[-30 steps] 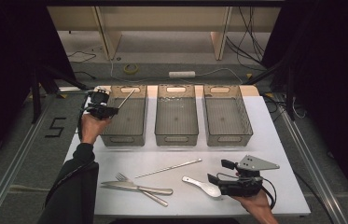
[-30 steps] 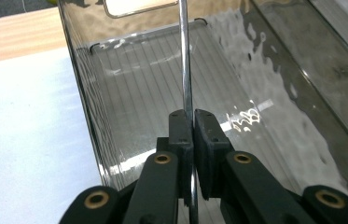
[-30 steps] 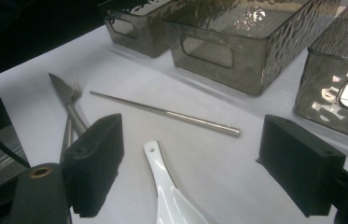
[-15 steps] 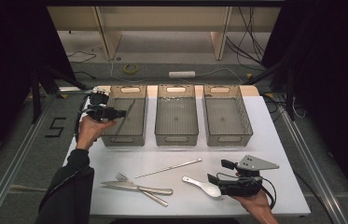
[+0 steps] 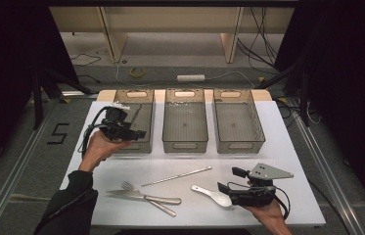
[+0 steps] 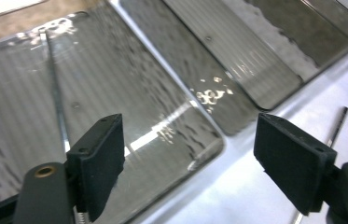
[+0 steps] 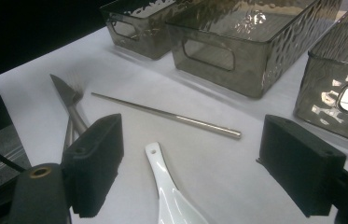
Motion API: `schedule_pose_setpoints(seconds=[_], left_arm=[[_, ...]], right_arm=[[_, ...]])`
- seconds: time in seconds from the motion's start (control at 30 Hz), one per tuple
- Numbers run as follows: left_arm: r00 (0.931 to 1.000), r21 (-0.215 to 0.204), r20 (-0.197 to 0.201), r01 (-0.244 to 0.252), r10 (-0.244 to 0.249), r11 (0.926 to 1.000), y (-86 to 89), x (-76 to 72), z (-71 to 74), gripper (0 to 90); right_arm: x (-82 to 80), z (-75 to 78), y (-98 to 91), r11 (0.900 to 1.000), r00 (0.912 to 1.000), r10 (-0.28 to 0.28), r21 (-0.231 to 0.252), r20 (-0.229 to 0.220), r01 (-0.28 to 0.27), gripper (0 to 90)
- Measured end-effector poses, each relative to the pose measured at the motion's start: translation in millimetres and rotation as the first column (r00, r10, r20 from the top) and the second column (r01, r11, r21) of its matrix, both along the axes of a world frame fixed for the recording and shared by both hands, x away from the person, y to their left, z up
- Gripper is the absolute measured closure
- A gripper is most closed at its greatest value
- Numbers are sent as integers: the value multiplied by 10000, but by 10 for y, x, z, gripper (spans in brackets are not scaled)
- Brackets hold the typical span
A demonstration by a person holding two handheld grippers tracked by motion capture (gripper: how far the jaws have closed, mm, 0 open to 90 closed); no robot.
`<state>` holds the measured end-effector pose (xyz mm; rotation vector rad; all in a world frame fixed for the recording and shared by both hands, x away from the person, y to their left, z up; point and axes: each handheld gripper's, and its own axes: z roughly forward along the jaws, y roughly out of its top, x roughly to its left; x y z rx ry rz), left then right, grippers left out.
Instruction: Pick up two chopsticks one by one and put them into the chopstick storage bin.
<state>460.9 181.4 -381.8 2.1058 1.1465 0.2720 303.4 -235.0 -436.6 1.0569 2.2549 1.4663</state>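
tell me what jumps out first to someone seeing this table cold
Three smoky see-through bins in a row at the table's far side: left bin, middle bin, right bin. A chopstick lies in the left one, below the open left gripper. Near the front edge, the open right gripper hovers over a white spoon.

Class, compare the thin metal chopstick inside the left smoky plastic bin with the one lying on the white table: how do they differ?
The thin metal chopstick in the left smoky plastic bin leans on the bin wall; the chopstick lying on the white table lies flat. The binned one points away from the person; the other runs crosswise. Both are slim, silvery rods.
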Motion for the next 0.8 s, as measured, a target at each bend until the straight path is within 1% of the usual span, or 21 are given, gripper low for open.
schedule_pose_setpoints(seconds=[0.1, 0.27, 0.47, 0.5, 0.57, 0.6, 0.73, 0.77, 0.8], left_arm=[[9995, 141, 29, 322, -322, 9994, -71, -48, 26, 223], [9981, 138, 57, 613, -613, 9980, -164, -129, 55, 214], [9950, 242, 25, 998, -999, 9947, -275, -209, 72, 212], [9937, 332, -63, 1119, -1118, 9932, -305, -220, 72, 212], [9919, 446, -104, 1270, -1266, 9909, -350, -236, 65, 212], [9912, 447, -145, 1319, -1314, 9903, -379, -245, 59, 212], [9846, 667, -374, 1729, -1707, 9827, -487, -270, 26, 213], [9818, 804, -461, 1874, -1841, 9790, -523, -280, 11, 214], [9804, 874, -520, 1939, -1899, 9771, -553, -287, -2, 216]], right_arm=[[-1, 1, 0, 10000, 10000, 6, -5, 10, -6, 225], [3, 3, -1, 10000, 10000, -8, -23, 7, 8, 225], [-7, 11, -2, 10000, 10000, -6, 5, 83, 6, 225], [-8, 13, -4, 10000, 10000, 8, -8, 87, -8, 225], [-8, 13, -6, 10000, 10000, 0, -8, 78, 0, 225], [-8, 12, -6, 10000, 10000, -4, -7, 75, 5, 225], [-7, 10, -7, 10000, 10000, 0, -7, 72, 0, 225], [-7, 10, -9, 10000, 10000, 3, -11, 73, -2, 225], [-7, 10, -9, 10000, 10000, -1, -7, 72, 1, 225]])
